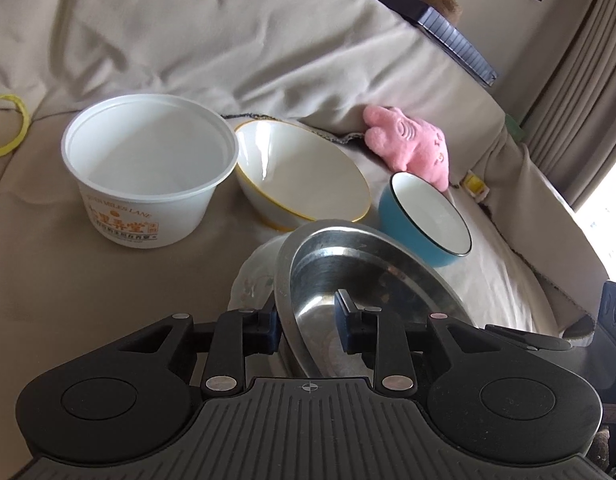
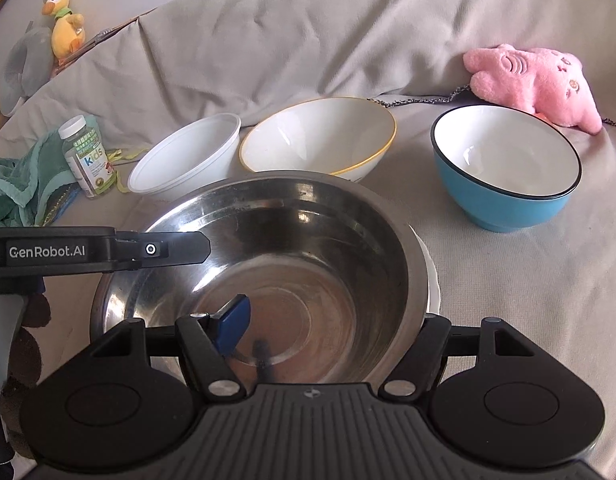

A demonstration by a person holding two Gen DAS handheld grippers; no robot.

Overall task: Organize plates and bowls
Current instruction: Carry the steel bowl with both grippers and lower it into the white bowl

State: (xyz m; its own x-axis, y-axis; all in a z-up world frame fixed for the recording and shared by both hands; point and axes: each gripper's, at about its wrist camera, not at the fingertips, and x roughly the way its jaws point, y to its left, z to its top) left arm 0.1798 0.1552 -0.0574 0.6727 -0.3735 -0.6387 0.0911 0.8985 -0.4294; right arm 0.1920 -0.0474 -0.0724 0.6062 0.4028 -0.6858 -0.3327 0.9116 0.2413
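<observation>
A steel bowl (image 1: 347, 276) (image 2: 292, 248) sits on a white plate (image 1: 252, 280) (image 2: 433, 284) on the sofa. My left gripper (image 1: 308, 324) is open, its jaws astride the steel bowl's left rim, one finger inside and one outside; its body shows in the right wrist view (image 2: 100, 250). My right gripper (image 2: 331, 332) is open, its blue left fingertip (image 2: 234, 326) inside the bowl and its right finger outside the rim. Behind stand a white plastic tub (image 1: 148, 172) (image 2: 188, 156), a yellow-rimmed white bowl (image 1: 304, 172) (image 2: 319, 136) and a blue bowl (image 1: 423, 216) (image 2: 507, 168).
A pink plush toy (image 1: 407, 140) (image 2: 535, 80) lies behind the blue bowl. A vitamin bottle (image 2: 86, 156) and green cloth (image 2: 20, 184) lie at the left. A yellow duck toy (image 2: 64, 20) sits on the sofa back. A dark book (image 1: 439, 28) rests on the cushion.
</observation>
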